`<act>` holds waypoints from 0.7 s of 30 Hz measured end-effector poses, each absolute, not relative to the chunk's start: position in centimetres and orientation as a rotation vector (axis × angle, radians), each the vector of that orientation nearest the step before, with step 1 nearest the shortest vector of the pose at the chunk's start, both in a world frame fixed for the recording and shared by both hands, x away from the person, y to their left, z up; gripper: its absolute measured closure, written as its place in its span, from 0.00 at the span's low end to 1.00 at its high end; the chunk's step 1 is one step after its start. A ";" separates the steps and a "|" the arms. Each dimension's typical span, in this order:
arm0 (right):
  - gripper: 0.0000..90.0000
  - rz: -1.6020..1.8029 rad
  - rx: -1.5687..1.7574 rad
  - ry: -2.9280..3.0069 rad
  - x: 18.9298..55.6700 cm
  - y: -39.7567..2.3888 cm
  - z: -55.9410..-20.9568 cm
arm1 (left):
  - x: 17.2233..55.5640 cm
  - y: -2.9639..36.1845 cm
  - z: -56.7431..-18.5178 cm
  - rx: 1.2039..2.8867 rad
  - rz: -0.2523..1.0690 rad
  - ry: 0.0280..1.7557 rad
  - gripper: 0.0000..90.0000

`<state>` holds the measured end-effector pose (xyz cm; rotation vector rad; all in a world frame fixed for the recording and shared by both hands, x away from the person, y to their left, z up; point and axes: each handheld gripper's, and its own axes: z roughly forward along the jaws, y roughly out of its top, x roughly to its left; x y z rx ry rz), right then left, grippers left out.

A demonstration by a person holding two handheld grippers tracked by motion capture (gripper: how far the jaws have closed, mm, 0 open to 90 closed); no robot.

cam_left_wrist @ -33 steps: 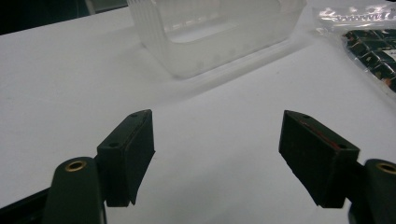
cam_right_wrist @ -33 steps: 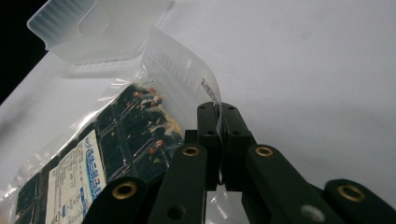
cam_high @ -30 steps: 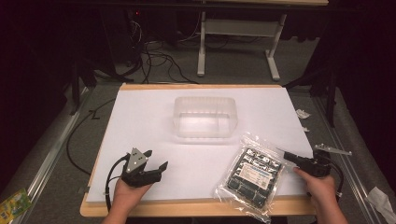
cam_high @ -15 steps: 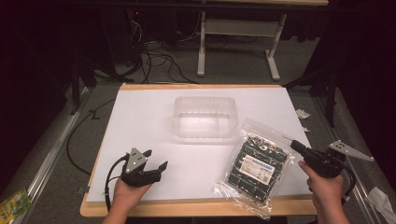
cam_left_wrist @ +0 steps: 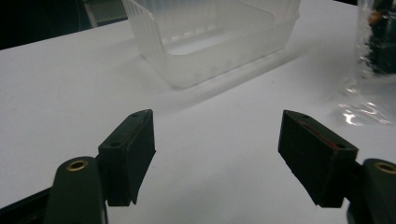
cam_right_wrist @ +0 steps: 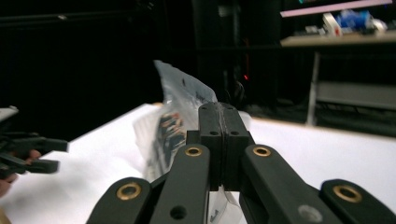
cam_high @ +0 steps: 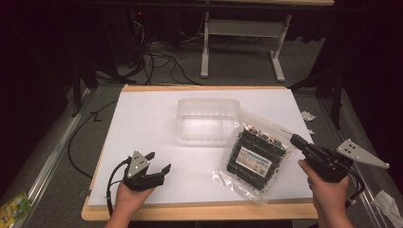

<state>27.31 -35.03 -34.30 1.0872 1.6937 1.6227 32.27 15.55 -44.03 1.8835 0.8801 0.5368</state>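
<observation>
Right gripper (cam_high: 298,141), at the right edge of the table (cam_high: 157,216): jaws pressed together on the clear edge of the bag (cam_high: 256,154), film pinched between the pads in the right gripper view (cam_right_wrist: 219,140). Bag (cam_right_wrist: 180,116) tilted, right side lifted off the surface, lower left corner touching the white sheet (cam_high: 142,128); dark contents and a white label visible through the plastic. Grey plate on top of the gripper, pointing right, past the table edge.

Left gripper (cam_high: 158,164), near the front left corner of the table, held low over the sheet: jaws wide apart, nothing between them, bare white surface (cam_left_wrist: 215,154) in the gap. Cable looped at the wrist, off the table's front edge.

Tub (cam_high: 207,118), clear plastic, open top, upright near the middle of the sheet, just left of the bag's upper corner; straight ahead of the left jaws (cam_left_wrist: 210,37), well apart from them. Bag's crinkled edge (cam_left_wrist: 373,60) at the right of that view.

Beyond the table: dark floor, cables, a white stand.
</observation>
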 end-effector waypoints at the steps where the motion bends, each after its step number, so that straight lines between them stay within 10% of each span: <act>1: 1.00 1.634 1.064 1.691 27.2 -34.7 -33.9 | 32.2 15.5 -44.0 1.881 0.539 0.878 0.31; 21: 1.00 1.739 0.809 1.752 28.1 -28.2 -31.0 | 32.0 15.3 -43.5 1.832 0.530 0.863 0.31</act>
